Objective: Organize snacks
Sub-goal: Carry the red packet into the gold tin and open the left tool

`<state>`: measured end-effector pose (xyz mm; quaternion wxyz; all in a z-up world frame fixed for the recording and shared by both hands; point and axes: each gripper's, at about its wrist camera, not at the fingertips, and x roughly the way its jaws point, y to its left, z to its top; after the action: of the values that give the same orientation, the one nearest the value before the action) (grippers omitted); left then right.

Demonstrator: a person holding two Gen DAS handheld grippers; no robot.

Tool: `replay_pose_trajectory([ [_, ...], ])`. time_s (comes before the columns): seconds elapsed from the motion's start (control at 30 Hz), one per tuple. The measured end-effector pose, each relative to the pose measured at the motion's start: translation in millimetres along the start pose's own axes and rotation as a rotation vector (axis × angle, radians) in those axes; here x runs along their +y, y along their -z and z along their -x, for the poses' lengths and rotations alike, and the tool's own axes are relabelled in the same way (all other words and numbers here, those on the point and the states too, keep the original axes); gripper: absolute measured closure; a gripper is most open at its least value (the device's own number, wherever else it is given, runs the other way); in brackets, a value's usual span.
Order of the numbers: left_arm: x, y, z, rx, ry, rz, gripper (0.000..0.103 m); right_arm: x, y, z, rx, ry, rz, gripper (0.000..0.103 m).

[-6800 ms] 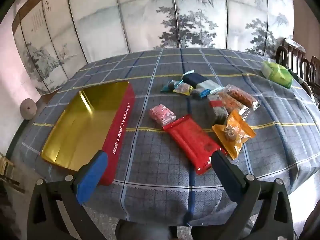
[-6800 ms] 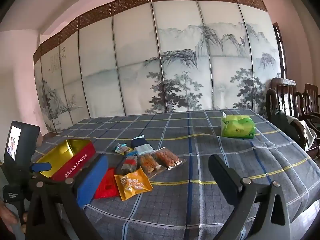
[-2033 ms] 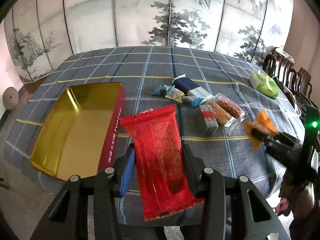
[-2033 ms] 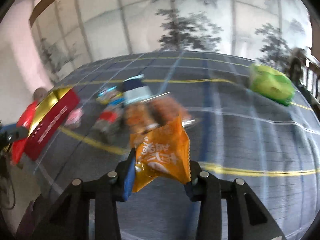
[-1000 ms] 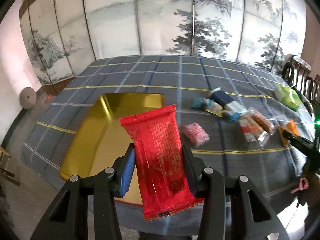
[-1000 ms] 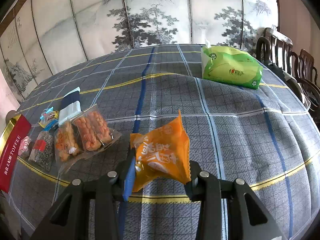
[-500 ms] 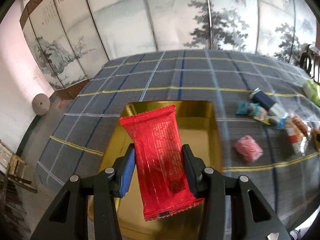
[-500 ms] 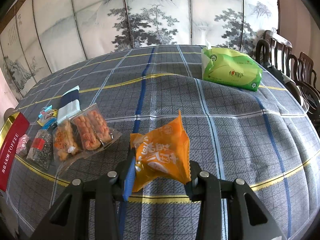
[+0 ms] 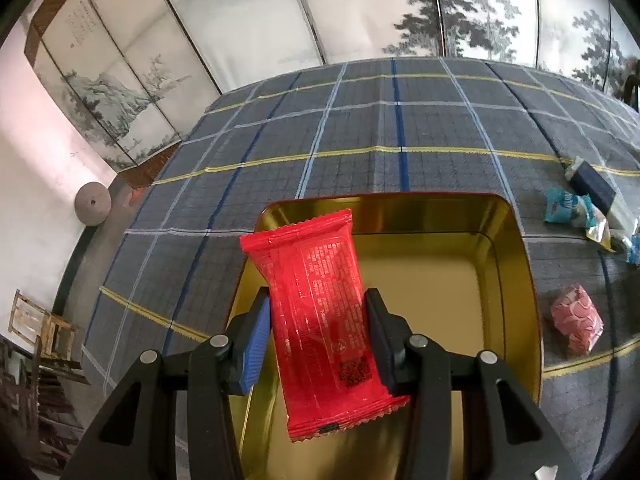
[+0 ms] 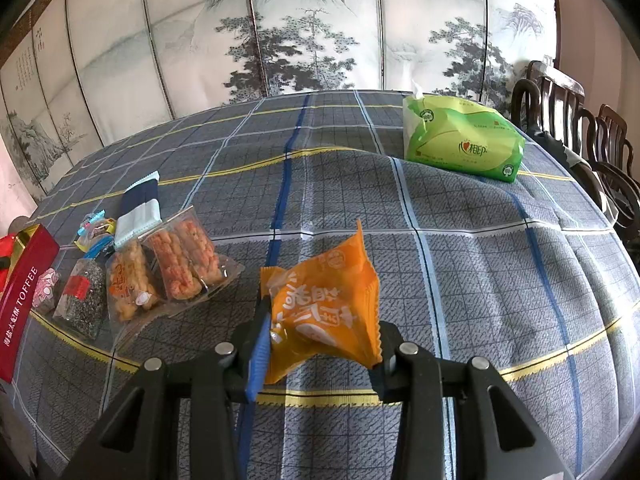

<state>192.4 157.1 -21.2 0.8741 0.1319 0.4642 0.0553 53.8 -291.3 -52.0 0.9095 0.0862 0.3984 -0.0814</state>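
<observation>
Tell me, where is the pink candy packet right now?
In the left wrist view the pink candy packet lies on the checked tablecloth at the right, just outside the gold tin, below the small blue packets.

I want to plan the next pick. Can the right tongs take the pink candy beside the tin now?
Probably not yet. The right tongs are shut on the orange packet, so they are full. The pink candy also lies behind other snack packets, close to the tin.
</observation>
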Motion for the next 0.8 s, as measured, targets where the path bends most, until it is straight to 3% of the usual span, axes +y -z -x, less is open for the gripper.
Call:
replay_pose_trajectory([
  [0.37, 0, -8, -24, 0.069, 0.012, -0.001, 0.059, 0, 0, 0, -0.001, 0.001, 0.000, 0.063],
  [0.47, 0, -8, -22, 0.054, -0.002, -0.004, 0.058, 0, 0, -1, -0.001, 0.001, 0.000, 0.063],
  [0.57, 0, -9, -21, 0.044, -0.014, -0.010, 0.050, 0, 0, -1, -0.001, 0.001, 0.000, 0.063],
  [0.8, 5, -1, -2, 0.014, 0.020, 0.022, 0.046, -1, 0, -1, 0.000, -0.001, -0.005, 0.063],
])
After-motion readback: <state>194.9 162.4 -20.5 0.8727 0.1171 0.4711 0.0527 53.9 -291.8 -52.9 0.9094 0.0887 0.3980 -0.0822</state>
